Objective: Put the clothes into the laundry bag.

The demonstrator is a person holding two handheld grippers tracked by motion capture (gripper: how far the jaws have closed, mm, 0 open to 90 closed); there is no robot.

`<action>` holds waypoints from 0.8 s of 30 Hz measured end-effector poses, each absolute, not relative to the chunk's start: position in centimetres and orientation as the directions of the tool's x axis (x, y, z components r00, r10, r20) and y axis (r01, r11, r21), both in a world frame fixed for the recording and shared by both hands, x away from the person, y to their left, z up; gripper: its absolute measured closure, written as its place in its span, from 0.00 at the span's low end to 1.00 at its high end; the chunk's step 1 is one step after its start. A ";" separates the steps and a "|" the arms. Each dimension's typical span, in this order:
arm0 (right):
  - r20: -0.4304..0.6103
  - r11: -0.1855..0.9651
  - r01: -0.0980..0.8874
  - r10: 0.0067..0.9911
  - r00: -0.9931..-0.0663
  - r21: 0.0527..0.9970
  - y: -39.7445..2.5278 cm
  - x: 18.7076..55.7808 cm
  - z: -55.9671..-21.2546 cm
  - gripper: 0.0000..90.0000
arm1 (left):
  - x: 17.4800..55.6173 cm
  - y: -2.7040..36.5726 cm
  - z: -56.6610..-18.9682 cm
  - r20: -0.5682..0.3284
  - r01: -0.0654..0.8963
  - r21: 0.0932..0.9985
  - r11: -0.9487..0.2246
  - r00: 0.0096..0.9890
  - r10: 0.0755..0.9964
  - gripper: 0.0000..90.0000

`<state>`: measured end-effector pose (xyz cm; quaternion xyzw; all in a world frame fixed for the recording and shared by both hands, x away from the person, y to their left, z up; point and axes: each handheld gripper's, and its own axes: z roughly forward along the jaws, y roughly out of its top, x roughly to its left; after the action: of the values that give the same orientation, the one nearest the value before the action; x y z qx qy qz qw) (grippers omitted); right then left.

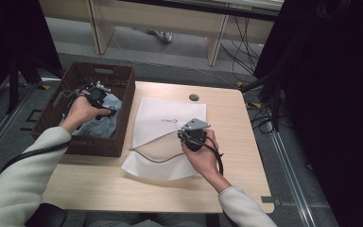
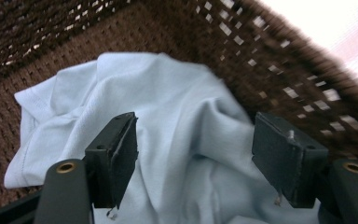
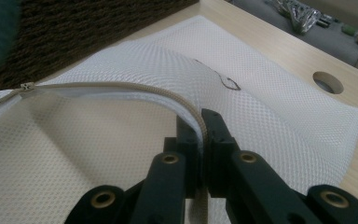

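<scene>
1. Right gripper view: the right gripper pinches the zipper edge of the white mesh bag; keep that mouth lifted.
2. Left gripper, jaws spread, hangs over the pale blue garment in the brown basket; close deep on a thick fold.

Each hand-held gripper was black. The right hand-held gripper carried a grey three-cornered plate on top. The left hand-held gripper had two flat rectangular pads on arms with brass-coloured rivets. Black cables trailed from both. The person wore pale grey long sleeves.
</scene>
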<state>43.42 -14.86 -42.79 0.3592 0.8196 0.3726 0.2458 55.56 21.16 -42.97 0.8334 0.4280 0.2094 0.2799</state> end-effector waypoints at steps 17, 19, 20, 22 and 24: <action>-0.144 0.474 0.399 0.765 -0.627 0.785 -14.9 43.5 -42.9 0.97 | 57.3 19.8 -46.3 0.123 0.729 0.425 -0.537 0.541 0.832 0.60; -0.141 0.473 0.400 0.766 -0.627 0.786 -14.9 43.5 -42.9 0.97 | 57.5 19.8 -46.2 0.126 0.741 0.394 -0.544 0.543 0.830 0.69; -0.141 0.473 0.400 0.766 -0.627 0.786 -14.9 43.5 -42.9 0.97 | 57.5 19.8 -46.2 0.126 0.741 0.394 -0.544 0.543 0.830 0.73; -0.134 0.474 0.410 0.765 -0.630 0.779 -14.9 43.4 -42.7 0.97 | 57.6 19.7 -46.3 0.108 0.760 0.405 -0.509 0.513 0.852 0.82; -0.143 0.474 0.396 0.764 -0.629 0.787 -15.0 43.5 -42.8 0.97 | 57.6 19.7 -46.2 0.111 0.768 0.398 -0.501 0.502 0.857 0.90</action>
<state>43.46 -14.99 -42.76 0.3527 0.8221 0.3726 0.2469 57.61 19.73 -46.16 0.8536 0.4761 0.1487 0.1504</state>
